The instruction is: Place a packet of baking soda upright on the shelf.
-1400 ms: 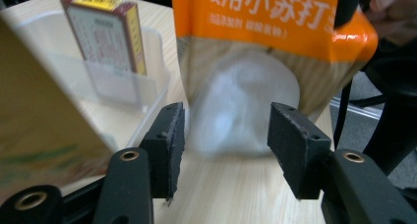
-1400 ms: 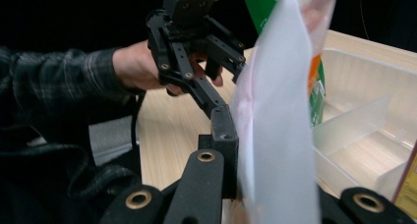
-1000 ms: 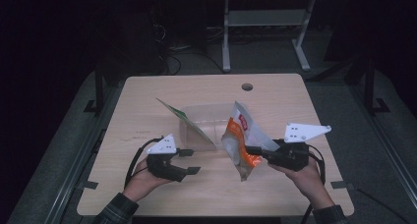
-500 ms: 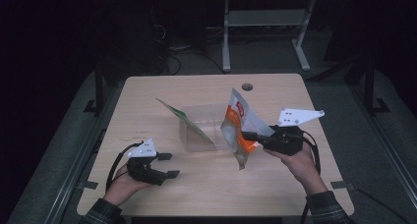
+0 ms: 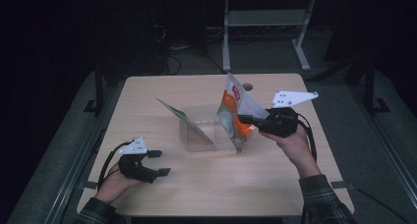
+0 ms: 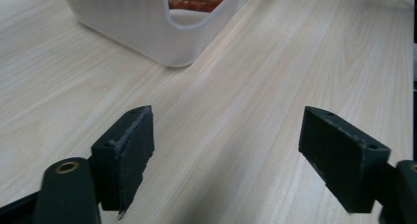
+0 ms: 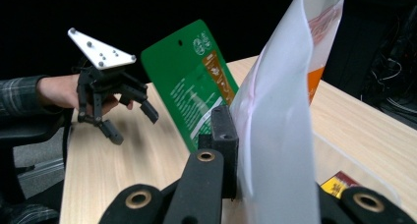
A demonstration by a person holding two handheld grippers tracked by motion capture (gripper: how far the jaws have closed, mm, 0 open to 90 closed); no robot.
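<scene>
the right gripper (image 5: 248, 120) is seen clamped on the orange-and-white bag (image 5: 235, 111), its jaws pressed together on the bag's white side, as the right gripper view makes plain. the bag is held upright, its long axis running top to bottom, with the lower end hanging at the near right corner of the clear container (image 5: 204, 126). from that gripper, the container lies directly ahead and slightly below, so the bag is carried just at its rim; whether its bottom is inside or outside the wall cannot be told. a green packet (image 5: 182, 118) is leaned against the container's far-left side, beyond the bag.

over on the other side, the left gripper (image 5: 157, 162) is held spread wide and empty, low over the wooden table (image 5: 147, 94), with the container ahead of its jaws and well apart. the right hand (image 5: 290, 140) is judged far nearer the container, so any lowering or lifting of the bag is likely left to it.
</scene>
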